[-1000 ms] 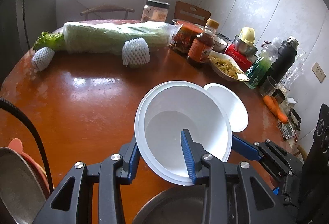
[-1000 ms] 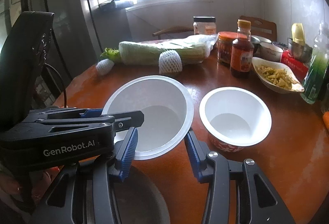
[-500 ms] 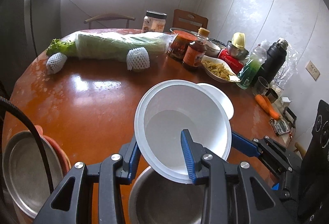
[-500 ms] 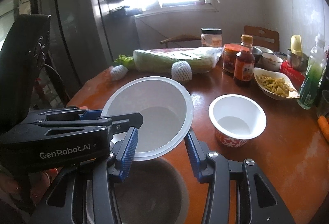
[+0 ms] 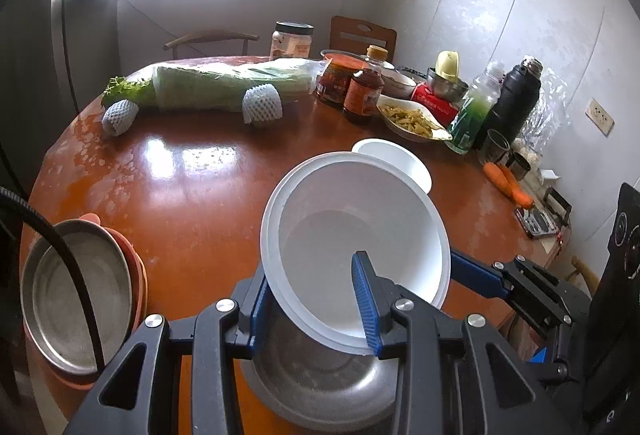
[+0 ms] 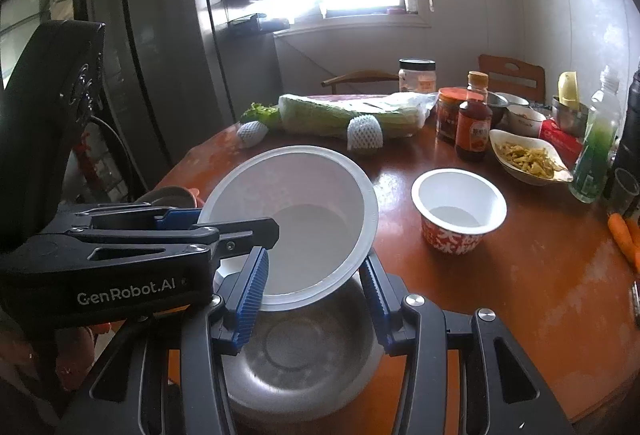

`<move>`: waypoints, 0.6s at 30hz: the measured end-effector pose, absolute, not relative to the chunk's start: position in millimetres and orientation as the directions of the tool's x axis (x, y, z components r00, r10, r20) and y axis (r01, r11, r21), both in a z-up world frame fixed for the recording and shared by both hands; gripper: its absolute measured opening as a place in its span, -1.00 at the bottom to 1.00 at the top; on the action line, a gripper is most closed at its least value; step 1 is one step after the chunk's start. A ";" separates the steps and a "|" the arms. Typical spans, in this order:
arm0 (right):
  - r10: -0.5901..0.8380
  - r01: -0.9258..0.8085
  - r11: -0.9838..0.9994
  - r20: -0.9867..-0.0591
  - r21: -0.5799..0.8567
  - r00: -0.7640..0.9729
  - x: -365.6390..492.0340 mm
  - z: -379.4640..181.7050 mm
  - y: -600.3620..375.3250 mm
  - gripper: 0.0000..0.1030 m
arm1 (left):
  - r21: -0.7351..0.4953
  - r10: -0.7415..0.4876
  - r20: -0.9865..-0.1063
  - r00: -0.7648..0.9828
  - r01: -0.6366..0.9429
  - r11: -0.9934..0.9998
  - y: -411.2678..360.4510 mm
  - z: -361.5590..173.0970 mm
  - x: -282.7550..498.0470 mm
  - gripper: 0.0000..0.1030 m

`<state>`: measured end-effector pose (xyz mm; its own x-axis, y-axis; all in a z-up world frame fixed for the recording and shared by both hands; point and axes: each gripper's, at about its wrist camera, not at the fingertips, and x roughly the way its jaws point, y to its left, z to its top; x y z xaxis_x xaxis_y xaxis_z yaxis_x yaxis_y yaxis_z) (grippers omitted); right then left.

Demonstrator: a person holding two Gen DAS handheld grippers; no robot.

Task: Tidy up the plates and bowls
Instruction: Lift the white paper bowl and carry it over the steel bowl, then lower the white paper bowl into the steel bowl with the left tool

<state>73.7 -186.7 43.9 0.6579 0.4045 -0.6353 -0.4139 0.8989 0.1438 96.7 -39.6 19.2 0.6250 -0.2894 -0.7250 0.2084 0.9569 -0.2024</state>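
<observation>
A large white bowl (image 5: 352,227) hangs tilted above the table, held from two sides. My left gripper (image 5: 312,271) is shut on its left wall, one blue finger inside and one outside. My right gripper (image 6: 314,259) is shut on the bowl (image 6: 304,211) at its near rim, a finger on each side. Right under the bowl sits a steel bowl (image 6: 300,359), also visible in the left wrist view (image 5: 320,391). A small white bowl with a red pattern (image 6: 456,215) stands apart to the right. A steel plate (image 5: 72,295) rests on orange plates at the table's near left.
Across the back of the round brown table (image 5: 192,195) lie a wrapped cabbage (image 5: 224,87), sauce jars and a bottle (image 5: 362,95), a dish of food (image 5: 412,119), a green bottle and a black flask (image 5: 512,103). Carrots (image 5: 508,183) lie at the right edge. A black cable (image 5: 76,267) crosses the steel plate.
Both grippers have drawn back toward the near edge and risen, carrying the white bowl. The steel bowl and the steel plate at the left have come into fuller view.
</observation>
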 end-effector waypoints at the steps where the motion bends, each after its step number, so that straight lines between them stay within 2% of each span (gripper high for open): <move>1: 0.406 -0.416 0.898 -0.636 0.145 0.656 70.9 43.7 -187.6 -0.04 | -0.203 -0.290 -0.726 0.624 0.209 0.957 -40.2 19.0 94.3 -0.27; 18: 0.423 -0.439 0.885 -0.660 0.154 0.622 45.8 34.9 -193.5 -0.04 | -0.190 -0.272 -0.747 0.606 0.197 0.962 -45.0 10.9 74.9 -0.27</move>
<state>45.8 -193.5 34.9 0.6215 0.4227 -0.6596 -0.4385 0.8854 0.1542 74.9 -45.0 10.9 0.6064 -0.2720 -0.7472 0.1970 0.9618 -0.1902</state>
